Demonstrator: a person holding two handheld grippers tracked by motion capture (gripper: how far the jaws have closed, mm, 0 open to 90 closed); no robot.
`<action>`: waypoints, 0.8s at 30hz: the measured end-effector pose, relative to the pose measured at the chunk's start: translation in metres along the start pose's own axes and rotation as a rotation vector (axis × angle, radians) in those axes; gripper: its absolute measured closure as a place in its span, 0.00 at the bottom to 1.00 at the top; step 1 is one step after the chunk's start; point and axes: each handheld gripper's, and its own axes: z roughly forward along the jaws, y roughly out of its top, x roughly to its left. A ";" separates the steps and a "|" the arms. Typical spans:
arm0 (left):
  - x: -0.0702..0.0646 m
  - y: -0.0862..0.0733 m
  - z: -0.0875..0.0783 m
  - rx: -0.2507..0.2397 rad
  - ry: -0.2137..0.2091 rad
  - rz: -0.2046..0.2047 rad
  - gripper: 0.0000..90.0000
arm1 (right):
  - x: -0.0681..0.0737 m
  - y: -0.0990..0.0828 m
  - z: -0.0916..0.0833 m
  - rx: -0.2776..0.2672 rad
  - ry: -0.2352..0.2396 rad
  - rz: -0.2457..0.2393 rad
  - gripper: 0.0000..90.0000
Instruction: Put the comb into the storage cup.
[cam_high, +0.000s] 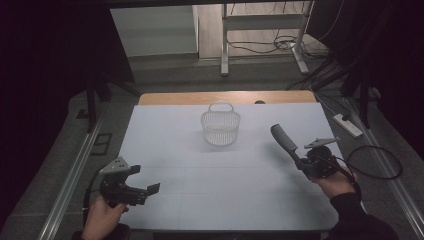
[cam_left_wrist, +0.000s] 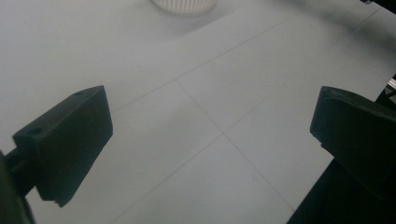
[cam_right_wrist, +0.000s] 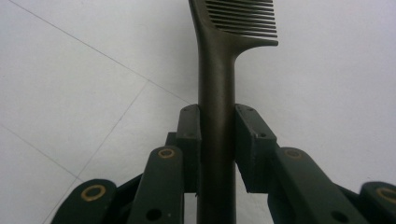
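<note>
with my right claw (cam_right_wrist: 217, 135) clamped on the dark comb (cam_right_wrist: 215, 93), the step in hand looks like carrying it to the white mesh basket (cam_high: 220, 127) and dropping it in. both pads squeeze the handle low down, jaws nearly closed on it, and the toothed end sticks out past the tips. in the high view the comb (cam_high: 285, 140) is lifted off the table (cam_high: 200, 200), right of centre, pointing up and left toward the basket, well apart from it.

my left claw (cam_high: 145, 180) hangs near the front left corner with its jaws wide and nothing between them, just the bare sheet in its own view. the basket's bottom edge (cam_left_wrist: 183, 4) peeks in at the top there.

doing it well, my guess: keep the squeeze steady since the handle is smooth and thin and could pivot. come in above the rim, not from the side, because the basket looks light and a nudge would slide or tip it. watch the looped handle (cam_high: 221, 106) on the far rim, teeth could catch in it or in the mesh. aim the toothed end down into the opening before letting go.

room: lots of open sheet between comb and basket, nothing lying in the path. the right edge of the table is close beside my right hand (cam_high: 336, 184), so i move inward, not out. basket sits near the far edge, so no overshoot. the left claw is well clear, and could steady the basket if needed.
</note>
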 end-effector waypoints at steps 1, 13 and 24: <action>0.000 0.002 0.001 -0.001 0.002 0.009 0.00 | 0.000 0.000 -0.001 -0.005 0.000 -0.004 0.80; 0.001 0.026 0.012 -0.010 -0.049 0.026 0.00 | 0.011 -0.001 -0.013 -0.052 0.009 -0.045 0.80; -0.002 0.049 0.024 -0.043 -0.080 0.036 0.00 | 0.021 -0.002 -0.022 -0.097 0.017 -0.079 0.80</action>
